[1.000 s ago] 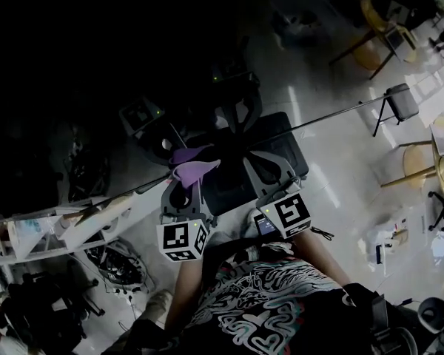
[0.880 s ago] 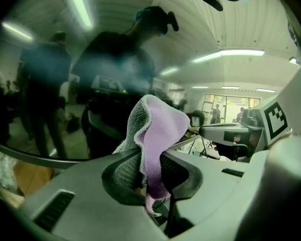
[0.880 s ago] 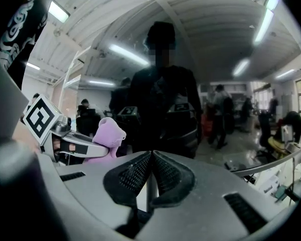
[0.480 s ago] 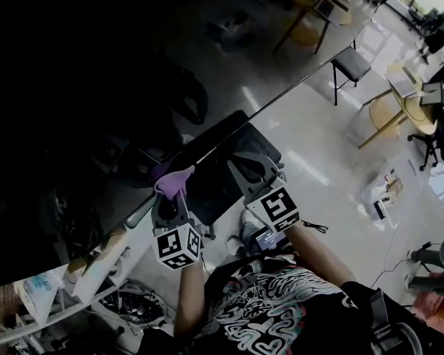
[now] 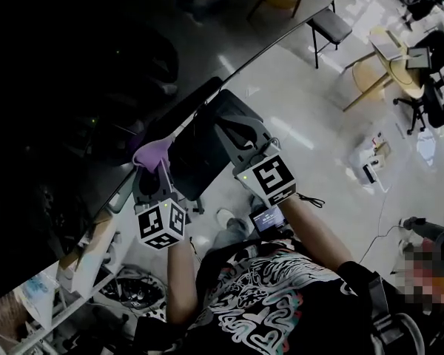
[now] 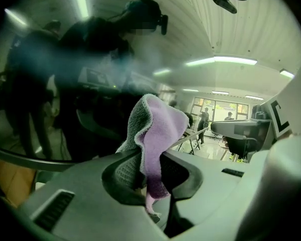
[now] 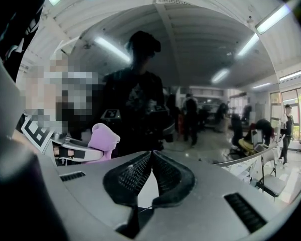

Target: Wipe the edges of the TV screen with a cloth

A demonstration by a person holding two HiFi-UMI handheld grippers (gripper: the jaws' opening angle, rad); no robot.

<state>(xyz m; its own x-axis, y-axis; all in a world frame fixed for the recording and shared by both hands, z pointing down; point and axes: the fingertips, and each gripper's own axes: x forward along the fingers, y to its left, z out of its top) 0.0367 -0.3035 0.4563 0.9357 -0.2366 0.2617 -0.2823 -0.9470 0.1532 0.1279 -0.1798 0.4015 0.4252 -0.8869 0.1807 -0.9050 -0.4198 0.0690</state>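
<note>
Cloth (image 5: 154,152) in left gripper (image 5: 152,167) — at TV screen (image 5: 96,65) edge

Head view v. dim, underexposed: upper left near black at the TV (image 5: 66,109), floor (image 5: 311,132) at right brighter w/ glare streaks. Both gripper views fisheye, corners vignetted black, lines bowed. Light from ceiling strips (image 6: 220,61). Left gripper view: hazy smear top left; cloth (image 6: 160,134) sharp, foreground soft.
</note>
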